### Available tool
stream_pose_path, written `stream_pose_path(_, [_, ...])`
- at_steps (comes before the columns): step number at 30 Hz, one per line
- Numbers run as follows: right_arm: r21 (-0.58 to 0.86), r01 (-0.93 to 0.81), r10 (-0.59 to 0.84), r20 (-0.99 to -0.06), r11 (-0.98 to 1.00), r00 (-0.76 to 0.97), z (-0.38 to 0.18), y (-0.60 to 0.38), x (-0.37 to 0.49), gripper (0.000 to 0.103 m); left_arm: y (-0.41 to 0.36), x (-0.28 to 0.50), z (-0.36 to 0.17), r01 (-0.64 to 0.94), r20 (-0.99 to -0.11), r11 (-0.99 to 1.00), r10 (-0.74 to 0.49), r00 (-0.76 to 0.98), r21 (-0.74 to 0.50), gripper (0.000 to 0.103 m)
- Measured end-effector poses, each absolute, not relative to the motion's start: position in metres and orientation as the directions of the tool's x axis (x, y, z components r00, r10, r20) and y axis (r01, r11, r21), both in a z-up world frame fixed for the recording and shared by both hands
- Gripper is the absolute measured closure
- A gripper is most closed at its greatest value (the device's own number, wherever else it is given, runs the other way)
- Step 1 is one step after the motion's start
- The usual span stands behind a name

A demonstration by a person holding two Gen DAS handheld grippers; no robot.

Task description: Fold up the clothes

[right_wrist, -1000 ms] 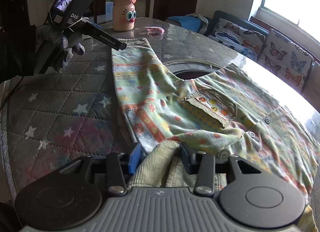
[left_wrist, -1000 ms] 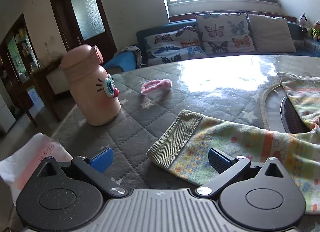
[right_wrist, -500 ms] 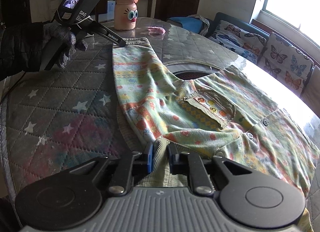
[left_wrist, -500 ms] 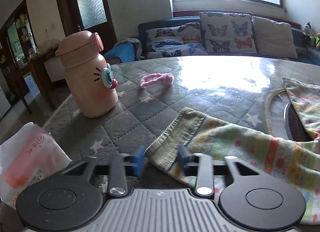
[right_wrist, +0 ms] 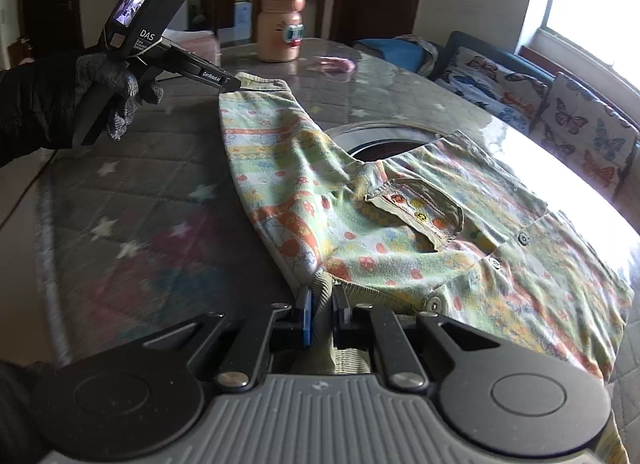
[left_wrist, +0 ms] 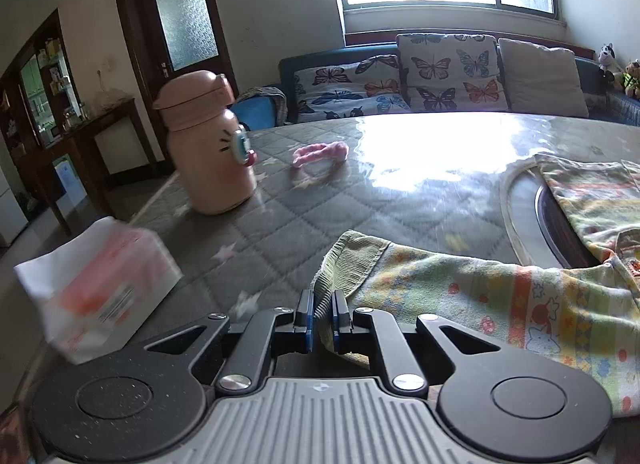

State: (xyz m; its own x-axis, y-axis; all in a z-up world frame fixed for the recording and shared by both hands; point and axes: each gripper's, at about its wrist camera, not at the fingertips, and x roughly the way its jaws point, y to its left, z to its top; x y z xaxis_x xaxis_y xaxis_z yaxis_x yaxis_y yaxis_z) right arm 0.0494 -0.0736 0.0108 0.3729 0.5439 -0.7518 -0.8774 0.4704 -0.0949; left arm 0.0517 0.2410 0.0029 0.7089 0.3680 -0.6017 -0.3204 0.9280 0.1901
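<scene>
A child's green patterned shirt [right_wrist: 420, 207] with a buttoned front lies spread on the quilted table. One long sleeve [right_wrist: 272, 143] stretches toward the far left. My left gripper [left_wrist: 321, 318] is shut on that sleeve's ribbed olive cuff [left_wrist: 352, 260]; in the right wrist view the left gripper [right_wrist: 234, 84] shows at the cuff [right_wrist: 260, 83]. My right gripper [right_wrist: 321, 310] is shut on the shirt's ribbed collar edge [right_wrist: 326, 284] at the near side.
A pink cartoon bottle [left_wrist: 206, 143] stands at the table's far left, with a pink hair band [left_wrist: 320, 152] beside it. A tissue pack [left_wrist: 92, 284] lies near the left gripper. A round inset [right_wrist: 384, 139] sits in the table's middle. A sofa [left_wrist: 440, 75] lies beyond.
Both grippers went from open to shut. The left one moved onto the sleeve cuff and closed on it; the right one closed on the ribbed collar edge.
</scene>
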Motion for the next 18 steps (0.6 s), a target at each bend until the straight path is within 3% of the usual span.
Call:
stream_pose_path(3, [-0.078, -0.888, 0.55, -0.76, 0.454, 0.348, 0.011, -0.078, 0.041, 0.093, 0.239, 0.034, 0.006, -0.337, -0.601, 0.923, 0.377, 0.704, 0.184, 0.093])
stream_pose_path(6, [-0.04, -0.888, 0.566, -0.757, 0.458, 0.326, 0.014, -0.086, 0.036, 0.083, 0.241, 0.027, 0.008, -0.344, -0.606, 0.92, 0.383, 0.697, 0.186, 0.092])
stream_pose_path(11, [0.024, -0.856, 0.588, -0.737, 0.517, 0.334, 0.03, -0.117, 0.035, 0.082, 0.238, 0.022, 0.02, -0.376, -0.586, 0.902, 0.427, 0.689, 0.214, 0.079])
stream_pose_path(13, [0.023, -0.833, 0.576, -0.732, 0.553, 0.363, 0.034, -0.13, 0.037, 0.082, 0.23, 0.017, 0.031, -0.376, -0.558, 0.901, 0.43, 0.709, 0.216, 0.05])
stream_pose_path(17, [0.017, -0.809, 0.554, -0.738, 0.587, 0.386, 0.032, -0.141, 0.043, 0.082, 0.195, 0.01, 0.049, -0.288, -0.503, 0.936, 0.353, 0.789, 0.204, 0.022])
stream_pose_path(18, [0.039, -0.808, 0.563, -0.737, 0.588, 0.374, 0.031, -0.144, 0.045, 0.082, 0.185, 0.008, 0.053, -0.256, -0.489, 0.946, 0.321, 0.811, 0.198, 0.01])
